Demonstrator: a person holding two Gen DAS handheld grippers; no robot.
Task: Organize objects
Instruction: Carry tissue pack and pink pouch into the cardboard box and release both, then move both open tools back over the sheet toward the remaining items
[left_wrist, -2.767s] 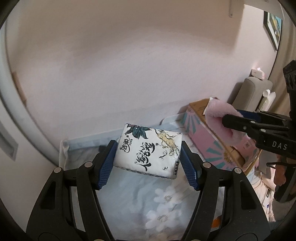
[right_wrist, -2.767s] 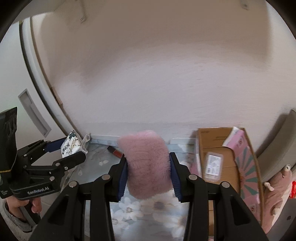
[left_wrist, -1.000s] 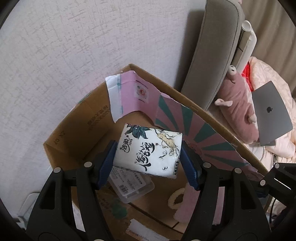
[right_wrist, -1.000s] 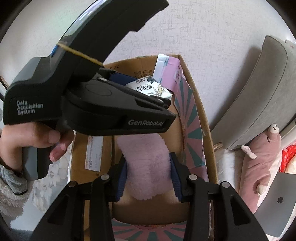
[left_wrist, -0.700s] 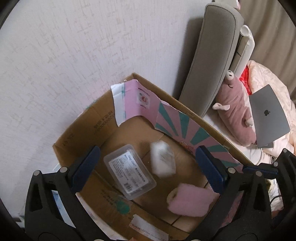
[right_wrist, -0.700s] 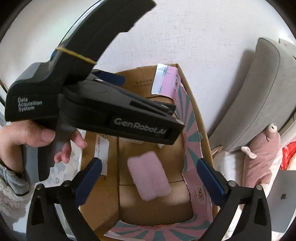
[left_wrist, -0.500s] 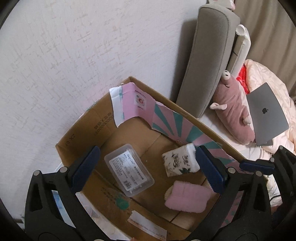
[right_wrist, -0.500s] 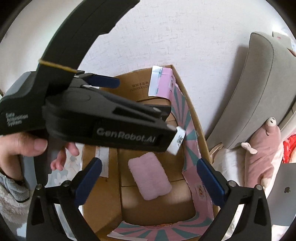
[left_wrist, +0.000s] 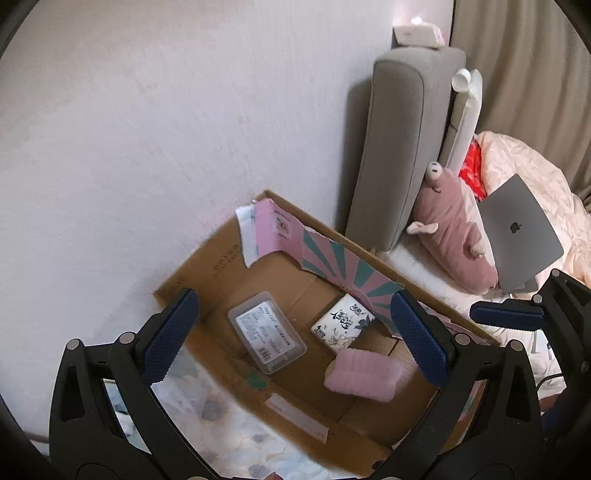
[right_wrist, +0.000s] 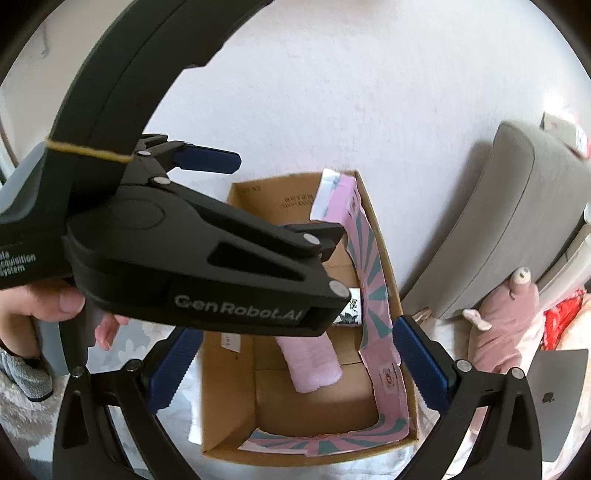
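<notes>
Jaws of both the left gripper (left_wrist: 295, 332) and right gripper (right_wrist: 295, 369) hang spread and empty above the cardboard box (left_wrist: 192, 277), where the soft, light pink fluffy roll (left_wrist: 364, 373) and tissue pack (left_wrist: 343, 323) lie, likely best pinched across their middles.

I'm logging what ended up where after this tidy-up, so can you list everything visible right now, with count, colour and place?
cardboard box: 1, brown with pink-and-teal flaps, on the floor against the wall
clear plastic case: 1, transparent with a label, lying on the box floor
tissue pack: 1, white with dark print, in the box beside the pink flap
pink fluffy item: 1, pink, in the box next to the tissue pack
grey cushion: 1, grey, upright against the wall
plush pig: 1, dusty pink, leaning by the cushion
laptop: 1, silver, closed, on the bedding
left gripper: 1, black with blue pads, open above the box
right gripper: 1, black with blue pads, open above the box
</notes>
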